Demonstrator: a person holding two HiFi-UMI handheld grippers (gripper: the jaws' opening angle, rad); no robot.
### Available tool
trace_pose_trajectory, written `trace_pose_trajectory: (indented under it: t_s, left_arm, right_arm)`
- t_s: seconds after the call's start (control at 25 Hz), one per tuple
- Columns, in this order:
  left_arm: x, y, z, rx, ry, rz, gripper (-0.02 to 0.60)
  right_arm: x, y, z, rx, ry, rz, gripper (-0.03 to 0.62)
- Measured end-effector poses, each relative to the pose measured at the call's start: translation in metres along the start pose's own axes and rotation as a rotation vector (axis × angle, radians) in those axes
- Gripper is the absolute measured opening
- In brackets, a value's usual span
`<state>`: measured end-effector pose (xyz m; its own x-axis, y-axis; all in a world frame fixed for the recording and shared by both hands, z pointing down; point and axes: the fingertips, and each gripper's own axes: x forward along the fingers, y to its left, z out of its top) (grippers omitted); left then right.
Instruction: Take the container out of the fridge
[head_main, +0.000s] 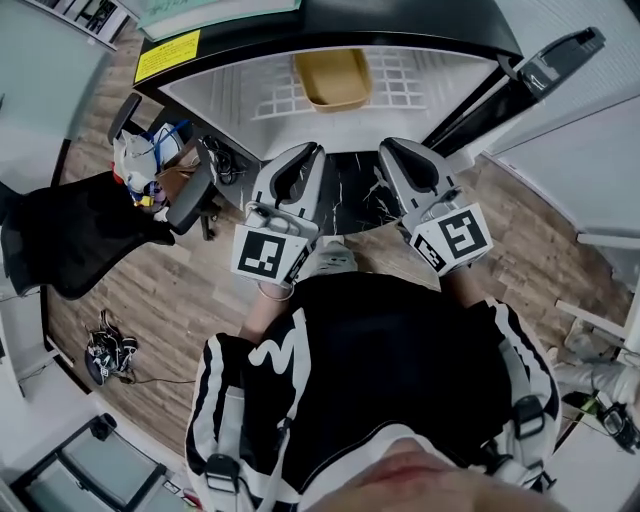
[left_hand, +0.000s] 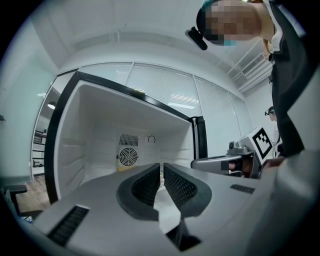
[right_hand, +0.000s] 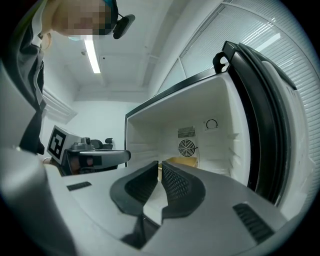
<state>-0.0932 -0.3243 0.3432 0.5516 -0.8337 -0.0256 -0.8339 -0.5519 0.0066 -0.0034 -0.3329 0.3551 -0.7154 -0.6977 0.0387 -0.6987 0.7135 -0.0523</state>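
1. Fridge (head_main: 400, 25) stands open just ahead of the person, its door (head_main: 530, 75) swung out to the right. White interior, with a round fan grille (right_hand: 186, 147) on the back wall.
2. Container (head_main: 333, 78): shallow, tan-yellow, sitting on the white wire shelf (head_main: 430, 80) inside the fridge, toward the back and near the middle. In the right gripper view it shows low under the fan, just past the jaw tips (right_hand: 181, 161). In the left gripper view only a sliver of it shows (left_hand: 125, 168).
3. Left gripper (head_main: 310, 150): jaws brought together, ribbed pads nearly meeting at the tips, with nothing between them (left_hand: 161, 172). It is held in front of the fridge opening, well apart from the container.
4. Right gripper (head_main: 390, 148): jaws likewise closed with nothing in their grasp (right_hand: 160, 172). It is level with the left gripper, pointed into the fridge and clear of the container.
5. The two grippers sit side by side, near each other but not touching.
6. A black office chair (head_main: 80, 230) stands on the wood floor (head_main: 190, 300) to the person's left.
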Motion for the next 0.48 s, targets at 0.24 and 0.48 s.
trace_pose_trajectory:
  t_s: [0.24, 0.48]
  left_arm:
    - [0.011, 0.010, -0.005, -0.002, 0.017, -0.023, 0.039]
    - [0.018, 0.026, -0.015, -0.005, 0.026, -0.020, 0.108]
  right_arm:
    - [0.015, -0.010, -0.004, -0.012, 0.024, -0.002, 0.018]
    - [0.031, -0.020, -0.013, -0.001, 0.057, -0.013, 0.097]
